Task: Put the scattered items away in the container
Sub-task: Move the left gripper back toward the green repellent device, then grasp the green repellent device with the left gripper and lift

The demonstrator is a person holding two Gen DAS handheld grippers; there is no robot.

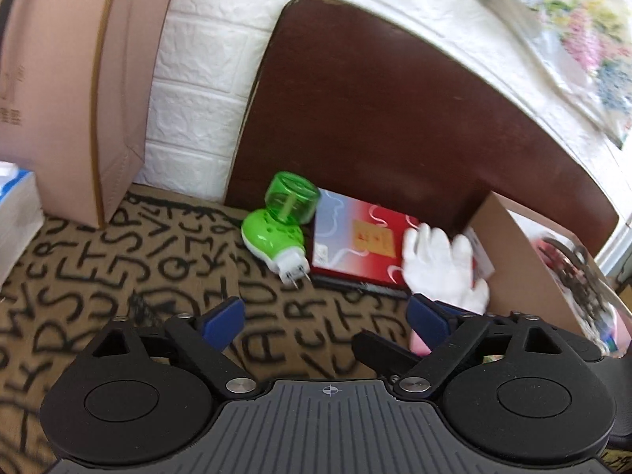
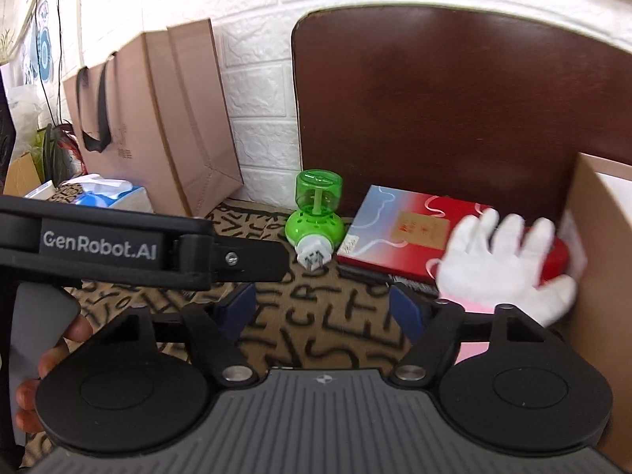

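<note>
Both grippers, left (image 1: 322, 312) and right (image 2: 322, 308), hover unclenched and empty before a light, hard, slippery green plastic plug-in vaporizer (image 1: 282, 223); its white waist beside the red flat box (image 1: 359, 245) likely grips best.

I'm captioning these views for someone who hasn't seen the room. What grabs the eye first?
The bright green plug-in vapouriser lies on the letter-patterned cloth, just left of the flat red-and-blue gift box. A white glove rests on that box's right end, against the brown cardboard box.
</note>
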